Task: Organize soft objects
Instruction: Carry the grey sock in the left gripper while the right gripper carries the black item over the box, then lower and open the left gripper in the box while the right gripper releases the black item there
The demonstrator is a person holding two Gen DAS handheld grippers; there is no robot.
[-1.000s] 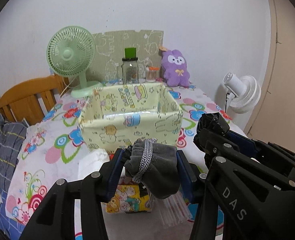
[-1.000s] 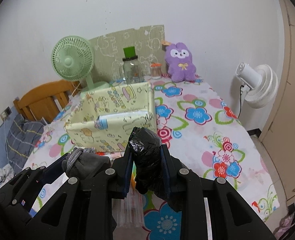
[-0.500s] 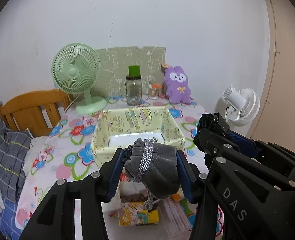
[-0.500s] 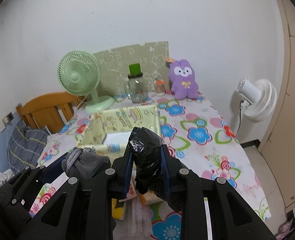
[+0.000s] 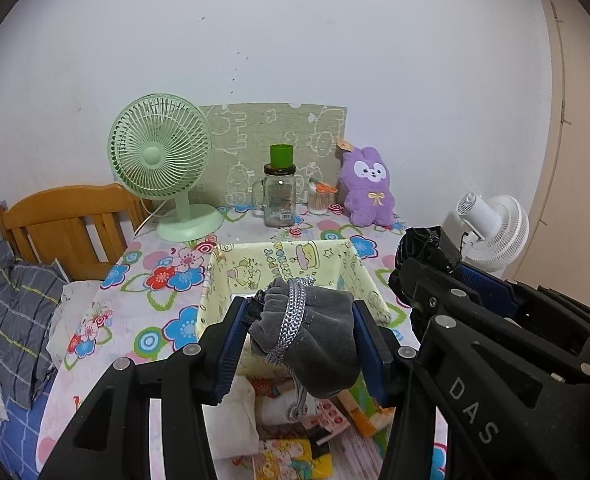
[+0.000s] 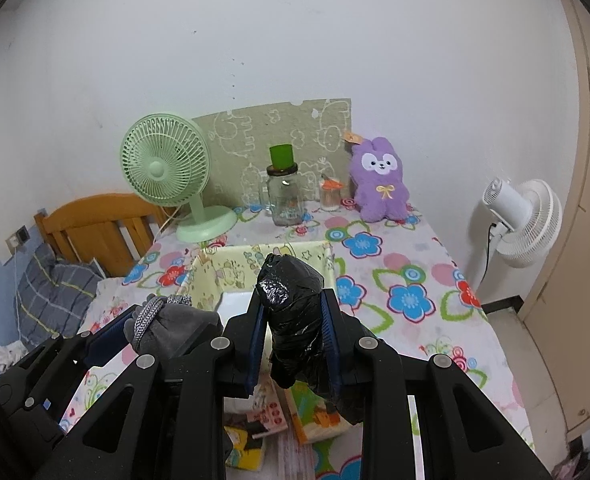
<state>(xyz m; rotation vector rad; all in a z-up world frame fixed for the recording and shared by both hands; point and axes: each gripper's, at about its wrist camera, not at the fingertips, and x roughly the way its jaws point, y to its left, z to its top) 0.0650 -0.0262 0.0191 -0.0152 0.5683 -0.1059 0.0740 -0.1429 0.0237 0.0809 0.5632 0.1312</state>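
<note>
Moved since a second ago: both my claws have risen with their loads, so I now look down into the yellow box (image 5: 287, 276), where a second back I faced its near wall almost side-on.
Left claw: my left gripper (image 5: 295, 340) is about half open and clamped on the grey drawstring pouch (image 5: 315, 332), both blue pads pressing its sides, its braided cord wrapped over the top and hanging below.
Right claw: my right gripper (image 6: 293, 340) is nearly closed, pinching the black plastic bundle (image 6: 291, 308), which stands upright and sticks out past the fingertips.
Where the loads are: both hang in the air on the near side of the box; the pouch is to the left, the bundle to the right, and they sit close together without touching.
Box: it sits mid-table on the flowered tablecloth (image 6: 407, 280); its pale floor looks bare in the part I can see, though my claws hide the near half, so I cannot be sure.
Done: both soft things are picked up and lifted.
Left: carrying them over the near rim, letting go inside, and I judge that nothing has gone in yet.
Below my claws: small packets and a tissue pack (image 5: 283, 456) lie on the near table; whether those belong to the job I cannot tell.
Far edge: purple plush rabbit (image 6: 381, 180), green fan (image 5: 161, 160) and glass jar (image 5: 281, 196) stand by the wall, well apart from the box.
</note>
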